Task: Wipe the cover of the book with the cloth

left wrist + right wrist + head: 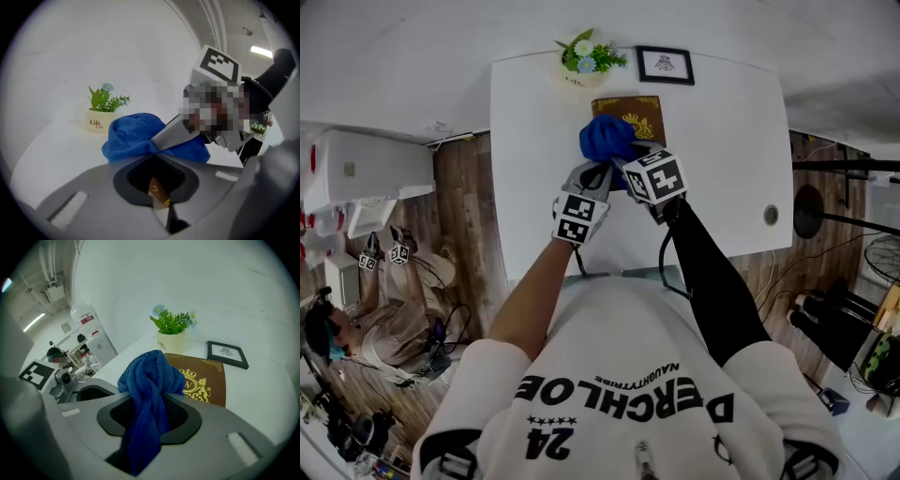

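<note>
Two hand-held grippers logged, both clenched, close together over far middle of white counter (722, 141). Right hand-held gripper (149, 401) clamped on blue cloth (150, 376): cloth bunched into a ball beyond the jaw tips, twisted tail trailing back between the jaws. Bunched cloth resting on near left part of brown book (206, 380), hiding that portion of the cover. Gold crest and gold corner ornaments exposed to right of cloth.

Left hand-held gripper (161, 198) pinched shut on near left corner of book: sliver of brown cover with gold ornament, plus white page edge, caught between its jaws. Cloth just beyond its tips; one jaw of right hand-held gripper crossing in from the right, touching cloth.

Book closed, lying flat at far middle of counter.

Behind book, at far edge: small cream pot (171, 341), upright, printed "Life", holding green leafy sprigs with pale blue and white flowers. Just right of pot, black picture frame (227, 354), near far right corner of book; flat or propped not determinable. Nearer, on right side of counter, small round grey fitting (771, 215), well apart from the rest.
</note>
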A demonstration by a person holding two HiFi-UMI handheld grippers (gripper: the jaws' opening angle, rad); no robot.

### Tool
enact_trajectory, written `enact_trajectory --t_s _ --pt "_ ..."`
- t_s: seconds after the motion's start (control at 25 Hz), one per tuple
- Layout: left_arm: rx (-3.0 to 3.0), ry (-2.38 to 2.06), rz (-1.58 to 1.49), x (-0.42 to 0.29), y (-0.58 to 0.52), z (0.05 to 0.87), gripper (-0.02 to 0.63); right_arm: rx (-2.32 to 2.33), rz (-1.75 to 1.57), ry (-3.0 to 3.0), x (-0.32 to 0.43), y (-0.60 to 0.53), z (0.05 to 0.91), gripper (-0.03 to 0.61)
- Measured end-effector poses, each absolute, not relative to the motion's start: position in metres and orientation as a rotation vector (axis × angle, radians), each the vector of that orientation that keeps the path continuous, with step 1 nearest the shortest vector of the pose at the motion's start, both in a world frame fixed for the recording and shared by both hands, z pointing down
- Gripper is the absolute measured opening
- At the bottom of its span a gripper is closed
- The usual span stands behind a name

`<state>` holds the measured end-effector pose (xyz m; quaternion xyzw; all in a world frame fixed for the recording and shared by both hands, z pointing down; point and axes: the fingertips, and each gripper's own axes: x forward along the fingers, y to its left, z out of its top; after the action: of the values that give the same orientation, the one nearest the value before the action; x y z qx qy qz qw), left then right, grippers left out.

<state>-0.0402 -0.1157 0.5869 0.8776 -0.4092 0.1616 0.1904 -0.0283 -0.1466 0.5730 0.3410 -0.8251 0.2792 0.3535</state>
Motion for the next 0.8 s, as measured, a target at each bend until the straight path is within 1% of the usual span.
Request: enact_trajectory --t_s 0.36,0.8 --pt "2.487 -1.139 0.457 -0.04 -0.114 0.587 0.057 0.934 0.616 -2.073 -0.021 -0.152 0.575 0.129" --pt "2.487 -1.126 0.441 -0.042 -0.114 0.593 0.057 1.136 0.638 -1.95 0.046 -0.167 0.576 0.129"
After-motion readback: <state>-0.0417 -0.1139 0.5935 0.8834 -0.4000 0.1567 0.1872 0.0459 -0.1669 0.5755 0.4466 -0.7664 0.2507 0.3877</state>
